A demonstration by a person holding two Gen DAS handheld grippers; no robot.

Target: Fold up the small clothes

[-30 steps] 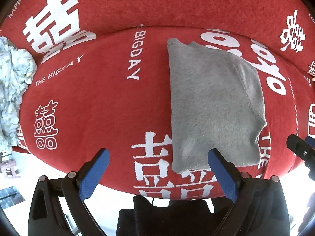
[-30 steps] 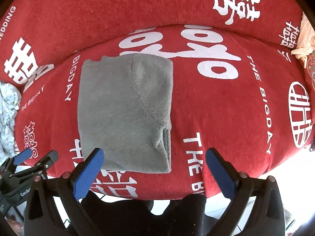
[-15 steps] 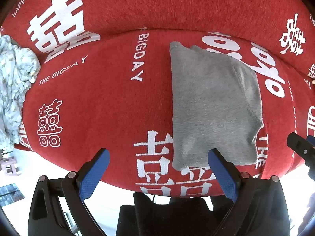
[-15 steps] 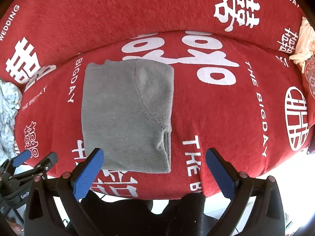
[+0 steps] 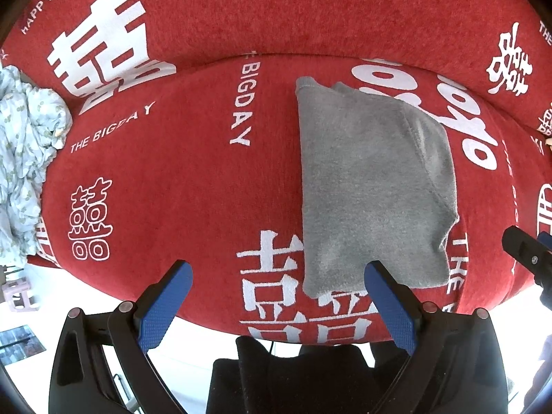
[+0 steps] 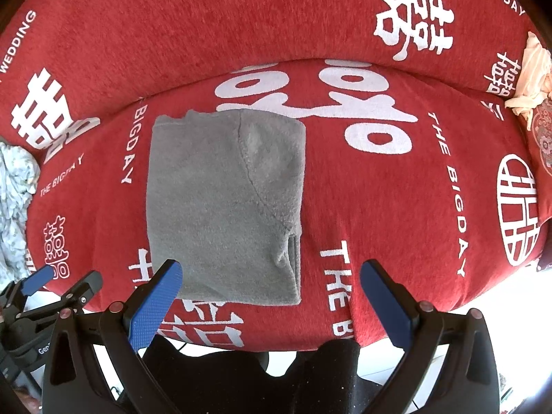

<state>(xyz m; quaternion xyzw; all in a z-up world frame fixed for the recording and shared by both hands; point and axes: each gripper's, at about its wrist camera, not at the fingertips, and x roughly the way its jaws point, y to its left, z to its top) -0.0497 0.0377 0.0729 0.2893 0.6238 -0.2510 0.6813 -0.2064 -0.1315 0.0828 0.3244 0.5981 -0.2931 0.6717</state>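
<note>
You hold both claws low at the near edge of the sofa seat, pointing forward over it. Your left claw (image 5: 276, 272) is spread wide and grips nothing; its right blue pad (image 5: 388, 307) overlaps the near hem of the grey garment (image 5: 372, 186) in the left wrist view, though you cannot tell whether it touches. Your right claw (image 6: 270, 272) is also spread wide and empty, with its left blue pad (image 6: 155, 303) over the garment's near left corner in its own view.

The grey garment (image 6: 224, 203) lies folded into a flat rectangle on the red sofa cover (image 6: 379, 207), which is printed with white characters and the words "THE BIGDAY". A seam curves across the garment's top layer, and its doubled edges show at the near right corner.

A pale blue patterned cloth (image 5: 24, 158) is bunched at the seat's left end, well apart from the garment. A cream cloth (image 6: 531, 72) sits at the far right, against the backrest. The red cover is bare on either side of the garment, and a bright floor shows below the seat's front edge.
</note>
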